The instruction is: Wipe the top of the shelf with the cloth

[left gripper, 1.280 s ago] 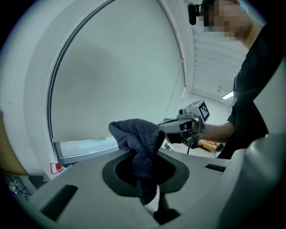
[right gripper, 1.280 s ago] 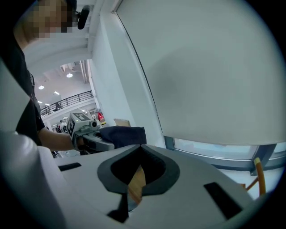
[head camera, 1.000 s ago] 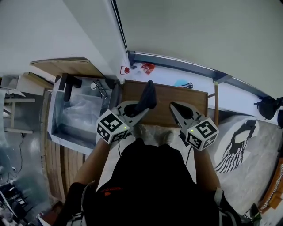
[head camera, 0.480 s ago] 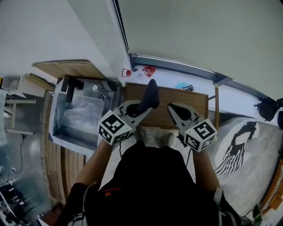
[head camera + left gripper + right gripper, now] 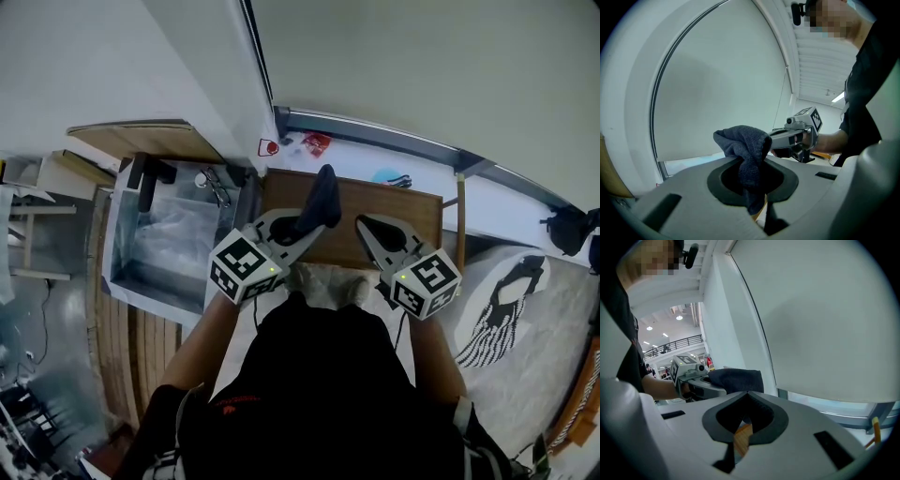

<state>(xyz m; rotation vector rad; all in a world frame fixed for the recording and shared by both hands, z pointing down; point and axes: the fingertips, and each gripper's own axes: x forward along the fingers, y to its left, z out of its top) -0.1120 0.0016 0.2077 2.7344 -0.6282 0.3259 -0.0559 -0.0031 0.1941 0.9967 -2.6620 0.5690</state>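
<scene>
My left gripper (image 5: pixel 302 226) pinches the dark, nubbly cloth (image 5: pixel 321 199), stretched lengthwise toward the far wooden shelf (image 5: pixel 417 208); my right gripper (image 5: pixel 367 226) is closed, empty.

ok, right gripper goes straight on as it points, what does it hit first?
Likely the dark cloth held by the left gripper: it sits just past the right gripper's shut tips, slightly left. Depth is unclear; missing that, the pale wall behind.
</scene>
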